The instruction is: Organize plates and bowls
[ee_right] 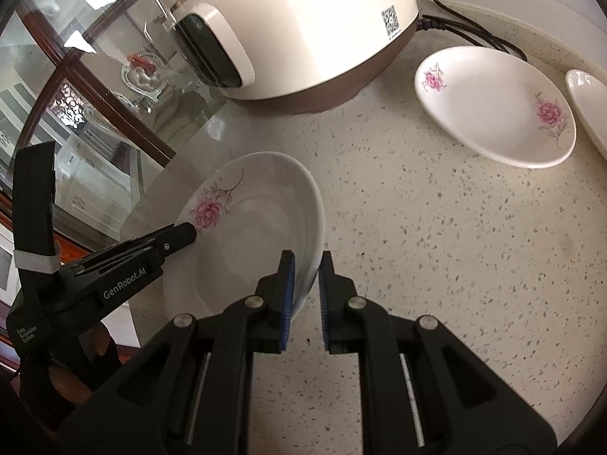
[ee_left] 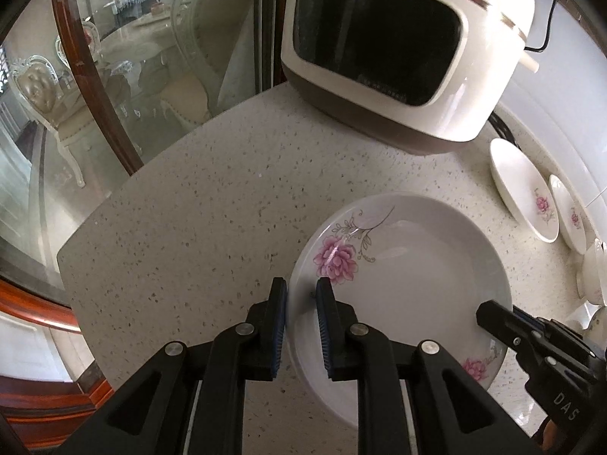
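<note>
Two grippers' jaws narrow, left gripper (ee_left: 301,292) and right gripper (ee_right: 306,265) each clamping flowered plate (ee_left: 409,265) rim.

Both units share one build: the left gripper (ee_left: 299,295) and the right gripper (ee_right: 306,269) are matte black plastic linkages with triangular cut-outs, round silver pivot pins and ribbed blue pads on the inner finger faces. White lettering on the left unit's body reads "GenRobot.AI"; smaller print sits lower down. A white band wraps its upright black post. The right unit's body bears "DAS".
</note>
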A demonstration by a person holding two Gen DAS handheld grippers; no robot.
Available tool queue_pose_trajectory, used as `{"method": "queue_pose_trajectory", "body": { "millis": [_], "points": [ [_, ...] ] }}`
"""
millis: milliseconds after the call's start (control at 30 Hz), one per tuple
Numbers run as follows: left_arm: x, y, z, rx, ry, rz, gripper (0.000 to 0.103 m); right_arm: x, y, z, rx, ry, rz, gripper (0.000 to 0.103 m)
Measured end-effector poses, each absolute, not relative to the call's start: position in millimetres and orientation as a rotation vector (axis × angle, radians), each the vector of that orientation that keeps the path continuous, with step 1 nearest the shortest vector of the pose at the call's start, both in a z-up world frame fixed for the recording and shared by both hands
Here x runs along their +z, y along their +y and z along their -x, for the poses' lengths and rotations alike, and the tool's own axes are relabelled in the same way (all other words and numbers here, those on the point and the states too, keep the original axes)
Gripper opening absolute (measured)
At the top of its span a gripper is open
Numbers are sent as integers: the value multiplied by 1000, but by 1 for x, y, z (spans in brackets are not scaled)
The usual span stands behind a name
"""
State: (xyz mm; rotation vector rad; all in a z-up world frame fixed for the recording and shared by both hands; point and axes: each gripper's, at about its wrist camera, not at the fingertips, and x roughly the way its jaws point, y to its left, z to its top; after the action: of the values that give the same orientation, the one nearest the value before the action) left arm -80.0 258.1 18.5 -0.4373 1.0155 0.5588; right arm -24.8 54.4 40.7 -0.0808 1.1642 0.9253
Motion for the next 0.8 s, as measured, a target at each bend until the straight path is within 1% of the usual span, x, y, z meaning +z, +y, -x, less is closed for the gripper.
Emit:
{"method": "queue_pose_trajectory", "body": {
  "millis": [133, 167, 200, 267, 300, 333, 367, 400, 433, 600, 800],
  "points": [
    [17, 258, 76, 569, 1009, 429, 17, 41, 57, 24, 917, 1165, 88, 16],
    [17, 257, 76, 572, 1007, 426, 19, 41, 59, 25, 918, 1165, 102, 18],
    [17, 256, 75, 578, 1009, 414, 19, 41, 62, 27, 912, 1161, 132, 19],
    [19, 250, 79, 603, 1014, 383, 30, 43, 64, 31, 906, 1157, 165, 21],
    [20, 249, 80, 614, 1014, 375, 45, 43, 63, 32, 904, 1154, 163, 28],
    [21, 248, 81, 628, 1012, 367, 59, 45, 60, 33, 897, 1141, 151, 34],
    [23, 247, 83, 641, 1002, 361, 63, 49, 56, 33, 883, 1122, 140, 46],
    [26, 246, 86, 649, 984, 358, 64, 51, 51, 32, 875, 1110, 130, 56],
    [30, 245, 88, 651, 969, 357, 64, 54, 44, 30, 868, 1095, 108, 58],
    [48, 235, 95, 587, 869, 394, 69, 58, 13, 21, 804, 1081, 38, 59],
    [59, 202, 78, 447, 832, 349, 71, 51, -28, 17, 715, 1097, -38, 59]
  ]
}}
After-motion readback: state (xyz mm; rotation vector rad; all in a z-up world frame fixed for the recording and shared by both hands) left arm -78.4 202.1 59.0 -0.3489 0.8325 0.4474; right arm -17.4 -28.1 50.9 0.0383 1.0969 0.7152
